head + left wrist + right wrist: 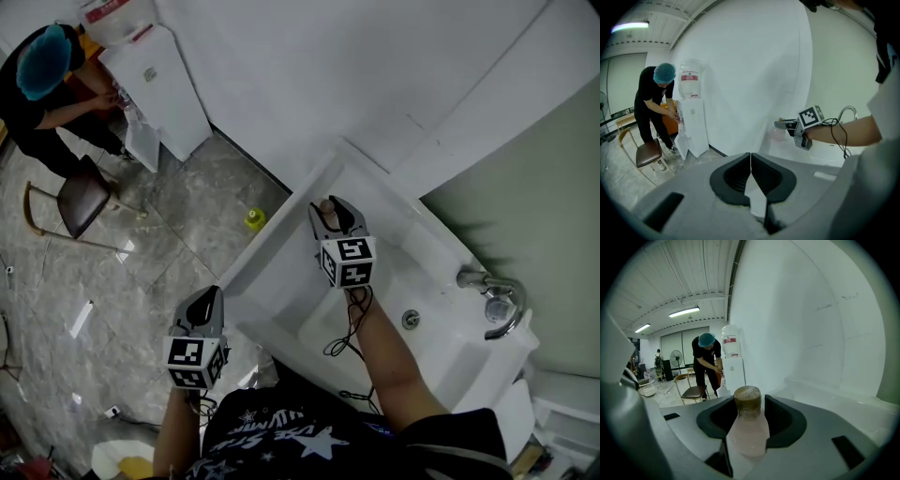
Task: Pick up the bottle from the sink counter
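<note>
Already the bottle (746, 432) is gripped at its body by the jaws of the right gripper (749, 406), at the far end of the sink counter (274, 264). Whether it is lifted clear cannot be told. The left gripper (751, 161) is held closed and empty, beside the counter.

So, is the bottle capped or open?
Capped: the right gripper view shows a brown cap sitting on the neck of the pale pink bottle.
</note>
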